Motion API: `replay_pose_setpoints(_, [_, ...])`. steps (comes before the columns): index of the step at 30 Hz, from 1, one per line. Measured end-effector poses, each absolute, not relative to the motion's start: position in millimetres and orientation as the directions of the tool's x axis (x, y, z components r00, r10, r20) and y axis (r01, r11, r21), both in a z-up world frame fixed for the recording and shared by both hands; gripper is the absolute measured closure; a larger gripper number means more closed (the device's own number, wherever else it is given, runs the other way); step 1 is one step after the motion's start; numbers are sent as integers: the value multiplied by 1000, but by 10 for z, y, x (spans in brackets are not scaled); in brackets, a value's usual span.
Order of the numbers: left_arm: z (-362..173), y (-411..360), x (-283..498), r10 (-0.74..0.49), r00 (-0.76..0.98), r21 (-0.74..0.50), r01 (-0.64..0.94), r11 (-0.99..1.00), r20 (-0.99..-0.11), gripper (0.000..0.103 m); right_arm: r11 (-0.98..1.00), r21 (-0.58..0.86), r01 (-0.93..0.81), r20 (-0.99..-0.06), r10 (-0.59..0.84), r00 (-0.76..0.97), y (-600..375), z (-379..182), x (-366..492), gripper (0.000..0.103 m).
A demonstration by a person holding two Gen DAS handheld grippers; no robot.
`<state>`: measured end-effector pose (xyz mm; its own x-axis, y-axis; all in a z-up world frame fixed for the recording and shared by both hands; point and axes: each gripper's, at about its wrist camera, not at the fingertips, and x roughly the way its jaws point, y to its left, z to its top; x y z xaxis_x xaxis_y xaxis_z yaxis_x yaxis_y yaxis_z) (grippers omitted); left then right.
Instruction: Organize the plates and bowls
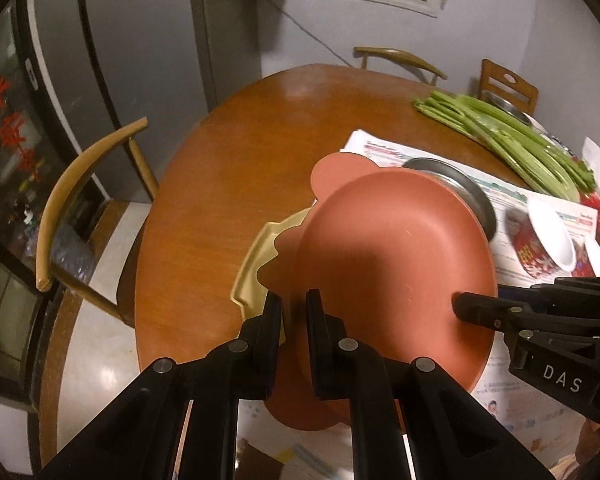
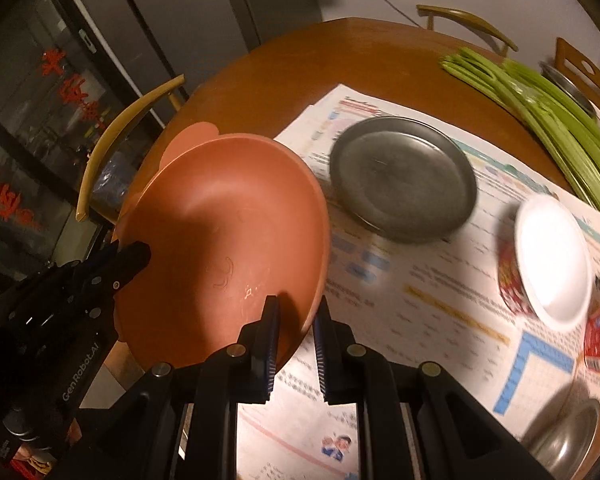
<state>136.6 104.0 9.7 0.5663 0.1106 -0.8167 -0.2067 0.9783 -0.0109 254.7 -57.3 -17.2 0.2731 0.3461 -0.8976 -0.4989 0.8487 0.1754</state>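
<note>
A terracotta plate with a scalloped, eared rim is tilted up above the round wooden table. My left gripper is shut on its left rim. My right gripper is shut on its right rim; the plate also shows in the right wrist view. A yellow plate of similar shape lies on the table under it. A steel plate lies on newspaper behind. A white bowl with a red pattern stands at the right.
Newspaper covers the near right of the table. Green celery stalks lie at the far right. A steel bowl sits at the near right. Wooden chairs stand around the table.
</note>
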Motion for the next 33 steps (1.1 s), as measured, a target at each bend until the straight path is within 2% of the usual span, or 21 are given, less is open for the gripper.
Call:
replay_pose_setpoints(13, [107, 1278, 1543, 149, 560, 22, -226, 974, -815, 92, 822, 169, -544, -913, 338, 227, -139, -262, 2766, 88])
replay_pose_setpoints(20, [84, 1354, 1545, 115, 559, -20, -230, 973, -821, 91, 814, 164, -557, -914, 338, 225, -63, -242, 2773, 88])
replay_pose_setpoints(21, [89, 1367, 1542, 95, 563, -43, -227, 973, -821, 87, 815, 168, -554, -912, 342, 226, -71, -238, 2784, 88])
replay_pose_setpoints(23, [87, 1376, 1544, 76, 566, -64, -224, 973, -821, 67, 823, 175, -541, -909, 346, 232, -97, -226, 2810, 88])
replay_pose_setpoints(24, [86, 1361, 1553, 74, 566, -65, -221, 973, -821, 44, 826, 183, -533, -908, 350, 231, -118, -224, 2817, 88])
replay_pose_setpoints(25, [83, 1352, 1552, 67, 568, -71, -217, 974, -820, 30, 829, 190, -526, -908, 352, 228, -137, -226, 2826, 88])
replay_pose_setpoints(26, [87, 1343, 1542, 51, 577, -87, -210, 974, -815, 29, 833, 192, -519, -908, 352, 228, -157, -227, 2833, 87])
replay_pose_setpoints(27, [91, 1336, 1539, 41, 582, -100, -208, 973, -812, 30, 837, 192, -513, -907, 351, 232, -178, -228, 2832, 81])
replay_pose_setpoints(30, [116, 1314, 1530, 13, 600, -132, -196, 972, -800, 29, 856, 168, -488, -903, 333, 272, -263, -223, 2827, 44])
replay_pose_setpoints(33, [132, 1250, 1548, 20, 603, -119, -189, 975, -797, 29, 867, 166, -471, -895, 333, 298, -365, -195, 2807, 42])
